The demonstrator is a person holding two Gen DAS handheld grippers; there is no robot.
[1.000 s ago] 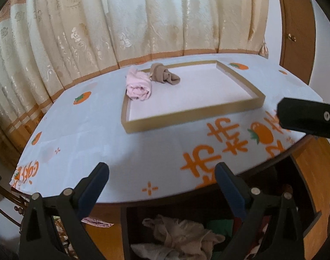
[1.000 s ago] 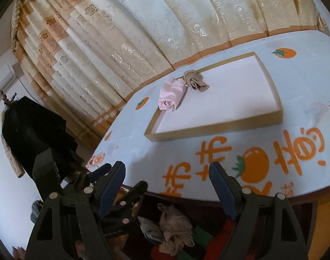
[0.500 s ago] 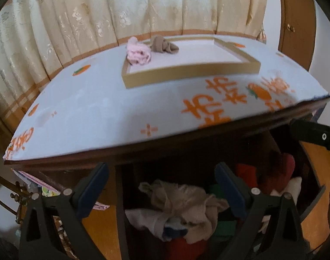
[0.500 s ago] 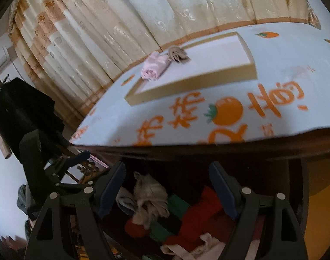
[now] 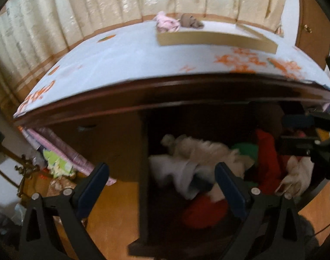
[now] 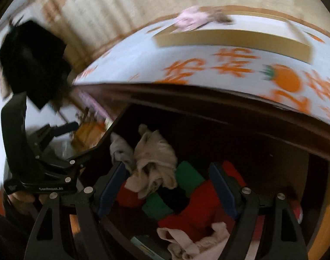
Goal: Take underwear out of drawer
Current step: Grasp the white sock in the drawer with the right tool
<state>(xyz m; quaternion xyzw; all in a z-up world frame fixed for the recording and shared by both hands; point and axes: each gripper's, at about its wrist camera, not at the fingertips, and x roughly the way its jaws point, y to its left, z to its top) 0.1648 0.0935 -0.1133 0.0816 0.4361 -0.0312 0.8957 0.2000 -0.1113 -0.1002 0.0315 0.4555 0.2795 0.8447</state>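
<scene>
Drawer (image 6: 262, 151): an open dark wooden drawer is seen under the front edge of the worktop (image 5: 126, 58), which is covered by a pale cloth with orange prints.
Underwear in drawer: a beige crumpled piece (image 6: 154, 158) is heaped near the drawer's left side, with a grey piece (image 6: 121, 149) touching it on the left; red (image 6: 199, 208) and green (image 6: 186, 177) pieces are packed beside it, and a pale piece (image 6: 197, 242) lies at the front.
Tray (image 5: 214, 39): a shallow tan-rimmed tray is set toward the worktop's far edge.
Items on tray: a pink bundle (image 5: 167, 23) and a brown bundle (image 5: 190, 20) are seen at the tray's far left corner, touching each other.
Left gripper (image 5: 162, 179): the fingers are held wide apart with nothing clamped; they are pointed down over the drawer's left side wall.
Right gripper (image 6: 167, 186): the fingers are spread wide apart above the drawer's clothes, with nothing gripped; the beige piece shows between them.
Picture quality: both views are blurred, so finer detail cannot be told.
</scene>
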